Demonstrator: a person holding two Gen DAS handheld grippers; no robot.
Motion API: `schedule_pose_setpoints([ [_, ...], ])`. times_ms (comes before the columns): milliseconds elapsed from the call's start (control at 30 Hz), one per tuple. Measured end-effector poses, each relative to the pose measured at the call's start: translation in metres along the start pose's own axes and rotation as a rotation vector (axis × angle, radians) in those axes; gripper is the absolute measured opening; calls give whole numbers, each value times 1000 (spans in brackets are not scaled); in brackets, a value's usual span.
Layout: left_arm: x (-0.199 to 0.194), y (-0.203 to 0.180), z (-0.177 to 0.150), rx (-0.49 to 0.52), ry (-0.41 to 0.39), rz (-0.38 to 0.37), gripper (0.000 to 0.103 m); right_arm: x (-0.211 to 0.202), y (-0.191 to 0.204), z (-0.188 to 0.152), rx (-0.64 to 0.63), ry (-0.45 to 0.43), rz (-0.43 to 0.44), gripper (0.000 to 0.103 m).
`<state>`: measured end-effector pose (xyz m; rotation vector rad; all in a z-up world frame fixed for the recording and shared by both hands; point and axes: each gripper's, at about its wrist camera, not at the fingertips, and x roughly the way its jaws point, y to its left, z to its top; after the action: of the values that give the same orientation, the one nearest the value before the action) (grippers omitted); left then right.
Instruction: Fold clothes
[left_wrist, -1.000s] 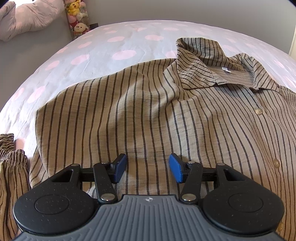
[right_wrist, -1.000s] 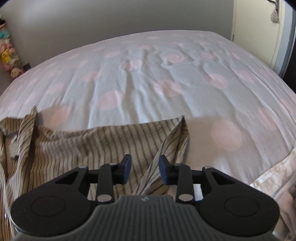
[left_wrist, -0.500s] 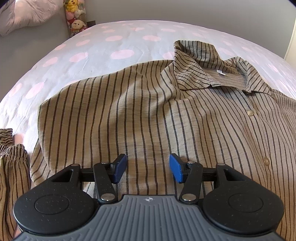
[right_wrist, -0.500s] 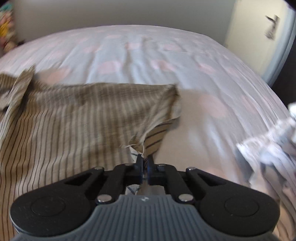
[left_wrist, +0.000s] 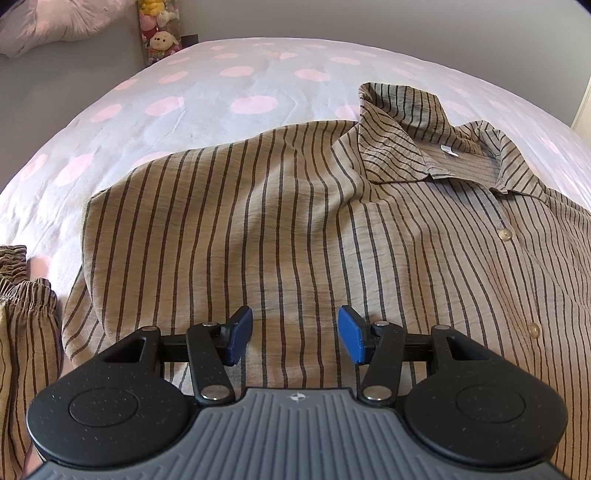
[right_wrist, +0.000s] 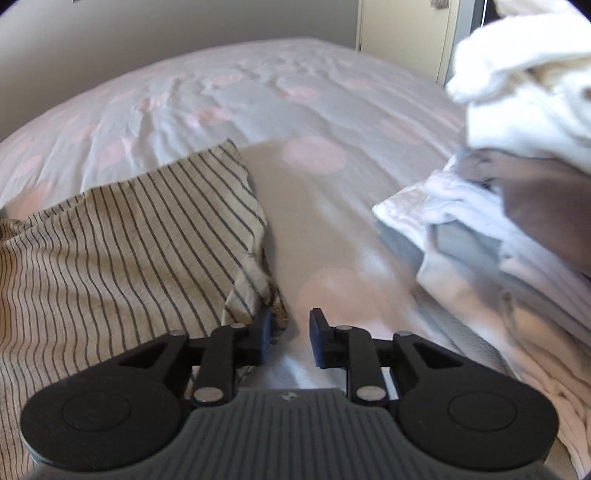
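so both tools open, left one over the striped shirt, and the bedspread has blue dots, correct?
Not quite: the dots on the bedspread are pink, as the left wrist view shows. The rest holds: left tool is open over the striped shirt, and the right tool is open too.

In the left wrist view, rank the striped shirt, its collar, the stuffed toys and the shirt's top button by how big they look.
1. striped shirt, filling most of the frame.
2. collar.
3. stuffed toys, which sit far back, so their true size is unsure.
4. top button.
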<state>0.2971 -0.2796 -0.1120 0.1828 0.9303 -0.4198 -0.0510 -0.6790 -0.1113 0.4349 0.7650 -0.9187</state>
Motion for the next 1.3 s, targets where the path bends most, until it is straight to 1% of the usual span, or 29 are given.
schedule_pose_setpoints([
  [33, -1, 1, 0, -4, -4, -1, 49, -10, 3, -6, 2, -32, 21, 26],
  [67, -3, 1, 1, -9, -9, -3, 49, -21, 8, -13, 1, -63, 47, 28],
  [100, -4, 2, 1, -14, -15, -6, 49, -31, 14, -21, -7, -89, 73, 34],
  [167, -9, 4, 3, -24, -30, -11, 49, -50, 29, -40, -37, -130, 108, 38],
  [267, -22, 9, 7, -23, -67, -13, 49, -74, 53, -69, -94, -161, 150, 39],
  [367, -35, 16, 11, -10, -112, 7, 49, -86, 74, -89, -132, -166, 191, 40],
  [433, -44, 26, 14, -14, -141, 45, 49, -93, 89, -100, -184, -165, 206, 45],
  [533, -53, 47, 17, -46, -170, 100, 49, -101, 105, -108, -231, -164, 219, 46],
  [600, -55, 63, 16, -59, -181, 153, 49, -107, 113, -110, -245, -166, 228, 46],
  [700, -46, 84, 12, -73, -159, 231, 49, -114, 125, -112, -259, -176, 237, 48],
  [800, -31, 103, 7, -124, -113, 265, 49, -120, 139, -116, -281, -177, 254, 51],
  [900, -17, 118, 2, -187, -74, 211, 49, -122, 153, -123, -297, -163, 268, 51],
  [1000, -6, 119, -1, -218, -62, 168, 50, -124, 163, -128, -299, -149, 286, 52],
  [1033, -4, 117, -3, -219, -60, 161, 52, -124, 165, -129, -299, -145, 293, 52],
  [1067, -3, 114, -5, -217, -61, 160, 58, -125, 167, -129, -299, -143, 300, 52],
  [1100, -1, 111, -6, -211, -67, 168, 61, -126, 169, -130, -300, -142, 306, 53],
  [1167, 1, 105, -8, -196, -76, 181, 61, -128, 171, -129, -305, -142, 318, 54],
  [1200, 1, 103, -8, -191, -81, 175, 61, -128, 172, -129, -307, -143, 324, 54],
  [1233, 1, 102, -7, -185, -86, 154, 61, -129, 172, -128, -309, -143, 329, 54],
  [1267, 0, 99, -7, -172, -92, 136, 52, -129, 172, -128, -309, -142, 333, 54],
  [1300, -1, 95, -6, -152, -97, 131, 40, -130, 171, -128, -307, -140, 336, 54],
])
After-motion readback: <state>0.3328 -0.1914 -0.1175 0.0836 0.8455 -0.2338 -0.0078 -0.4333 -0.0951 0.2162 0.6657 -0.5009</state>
